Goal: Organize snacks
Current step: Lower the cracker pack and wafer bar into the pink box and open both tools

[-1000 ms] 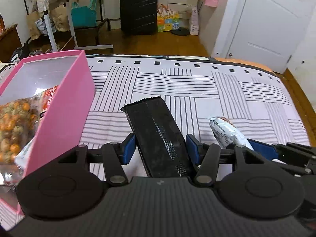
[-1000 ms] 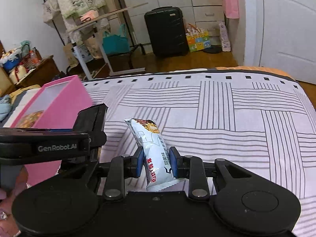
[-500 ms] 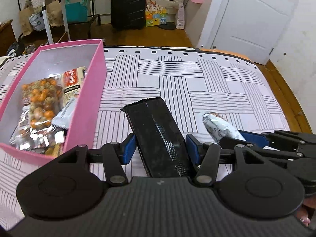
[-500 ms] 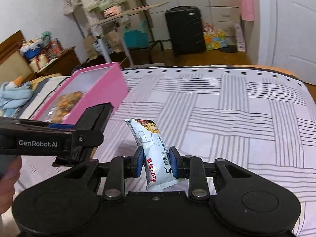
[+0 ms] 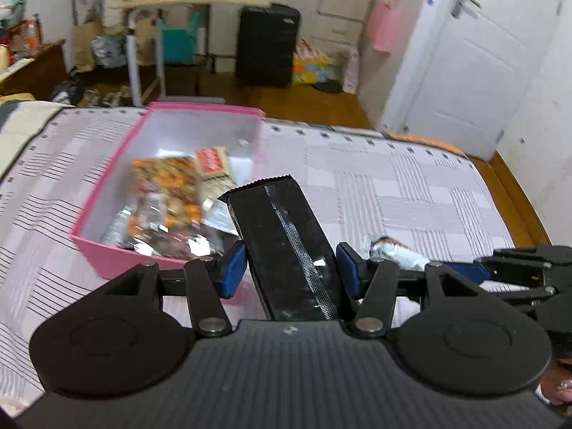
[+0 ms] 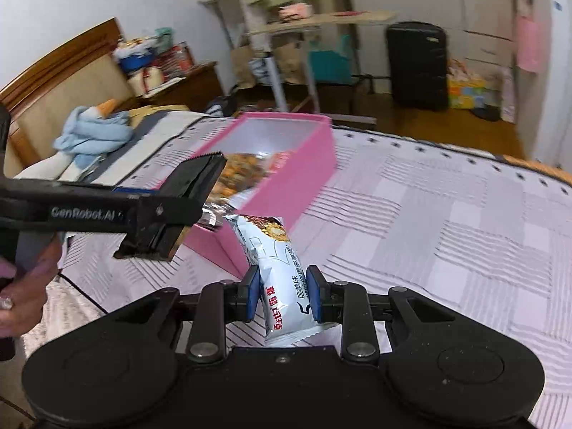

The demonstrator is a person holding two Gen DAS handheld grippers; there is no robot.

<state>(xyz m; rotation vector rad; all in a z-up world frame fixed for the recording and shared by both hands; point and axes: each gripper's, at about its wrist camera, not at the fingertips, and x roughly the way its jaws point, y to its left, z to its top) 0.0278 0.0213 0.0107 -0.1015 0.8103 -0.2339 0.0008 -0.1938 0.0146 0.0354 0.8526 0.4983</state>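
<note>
Left claw (image 5: 291, 268) pinches a black snack packet (image 5: 286, 246), right claw (image 6: 282, 293) a white one (image 6: 282, 282), both carried above the bed (image 6: 447, 221) toward the pink box (image 5: 107, 250) for sorting.

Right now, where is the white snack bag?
In the right wrist view the white snack bag is pinched in the right gripper, held above the striped bedspread, just right of the pink box's near corner.

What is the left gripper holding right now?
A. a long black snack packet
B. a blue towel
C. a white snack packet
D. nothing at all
A: the left gripper has its blue fingers pressed on both sides of the long black snack packet, lifted near the pink box.
</note>
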